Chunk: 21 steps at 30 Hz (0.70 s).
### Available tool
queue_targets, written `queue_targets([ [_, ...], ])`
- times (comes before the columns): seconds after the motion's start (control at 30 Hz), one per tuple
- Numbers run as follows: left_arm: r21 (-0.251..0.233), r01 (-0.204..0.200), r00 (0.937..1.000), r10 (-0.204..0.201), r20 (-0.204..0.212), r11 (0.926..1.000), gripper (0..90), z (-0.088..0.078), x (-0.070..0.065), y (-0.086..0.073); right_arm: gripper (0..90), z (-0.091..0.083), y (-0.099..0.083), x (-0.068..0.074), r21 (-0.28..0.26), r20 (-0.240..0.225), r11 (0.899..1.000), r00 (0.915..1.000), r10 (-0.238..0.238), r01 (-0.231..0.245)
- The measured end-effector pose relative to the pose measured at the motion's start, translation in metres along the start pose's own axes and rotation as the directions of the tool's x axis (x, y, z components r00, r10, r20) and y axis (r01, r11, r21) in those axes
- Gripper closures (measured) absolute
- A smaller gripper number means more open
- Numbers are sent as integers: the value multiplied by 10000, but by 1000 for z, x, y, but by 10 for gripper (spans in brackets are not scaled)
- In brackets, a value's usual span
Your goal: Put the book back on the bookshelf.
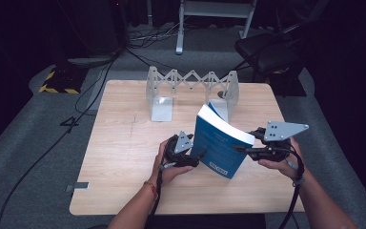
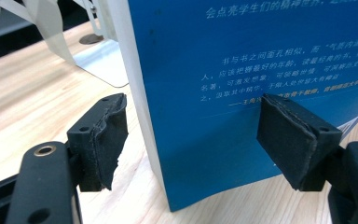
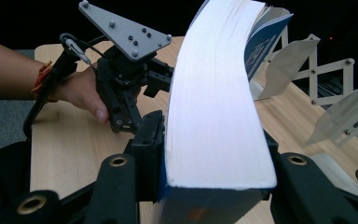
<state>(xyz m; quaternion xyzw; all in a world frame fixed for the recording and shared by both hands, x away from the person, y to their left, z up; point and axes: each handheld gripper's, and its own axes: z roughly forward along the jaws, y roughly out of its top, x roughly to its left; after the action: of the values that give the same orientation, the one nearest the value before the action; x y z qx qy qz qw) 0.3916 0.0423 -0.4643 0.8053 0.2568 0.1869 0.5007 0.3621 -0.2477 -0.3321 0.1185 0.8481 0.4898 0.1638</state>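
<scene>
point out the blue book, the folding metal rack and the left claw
blue book [image 1: 218, 148], high view, on its cover
folding metal rack [image 1: 190, 80], high view, on its zigzag lattice
left claw [image 2: 193, 144], left gripper view, between its fingertips

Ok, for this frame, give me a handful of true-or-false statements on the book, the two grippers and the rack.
1. The right gripper clamps the blue book across its page block. True.
2. The left gripper is shut on the book. False: its pads stand apart, with the book's edge between them.
3. The book lies flat on the table. False: it stands on its edge, tilted.
4. The book sits inside the folding rack. False: it is in front of the rack.
5. The book's pages bow. True.
</scene>
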Motion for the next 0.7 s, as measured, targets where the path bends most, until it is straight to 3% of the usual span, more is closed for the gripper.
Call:
queue_targets([
  [0.13, 116, 57, 10000, -56, -13, 9999, 252, 1, 0, 2, 576, -2, 0, -4, 119, 129, 9998, 9998, 160, -161],
  [0.27, 838, -126, 9984, 172, -540, 9964, 265, -3, -2, 1, 576, 0, 6, -5, 495, -72, 9988, 10000, 47, -44],
  [0.4, 1044, 28, 9991, 15, -414, 9945, 282, -19, -2, -4, 580, 3, 12, -9, 882, -130, 9954, 9992, 379, -366],
  [0.57, 1920, -48, 9987, 144, -485, 9814, 275, -46, -2, -19, 576, 6, 19, -12, 1227, -261, 9911, 9981, 555, -519],
  [0.6, 2228, -66, 9984, 187, -525, 9749, 276, -57, -1, -29, 576, 7, 21, -13, 1314, -293, 9898, 9979, 586, -542],
  [0.67, 2501, 144, 9986, -10, -535, 9681, 275, -69, 2, -40, 573, 11, 26, -14, 1602, -343, 9860, 9981, 516, -455],
  [0.7, 2501, 144, 9986, -10, -535, 9681, 271, -69, 2, -40, 573, 11, 26, -14, 1602, -343, 9860, 9981, 516, -455],
])
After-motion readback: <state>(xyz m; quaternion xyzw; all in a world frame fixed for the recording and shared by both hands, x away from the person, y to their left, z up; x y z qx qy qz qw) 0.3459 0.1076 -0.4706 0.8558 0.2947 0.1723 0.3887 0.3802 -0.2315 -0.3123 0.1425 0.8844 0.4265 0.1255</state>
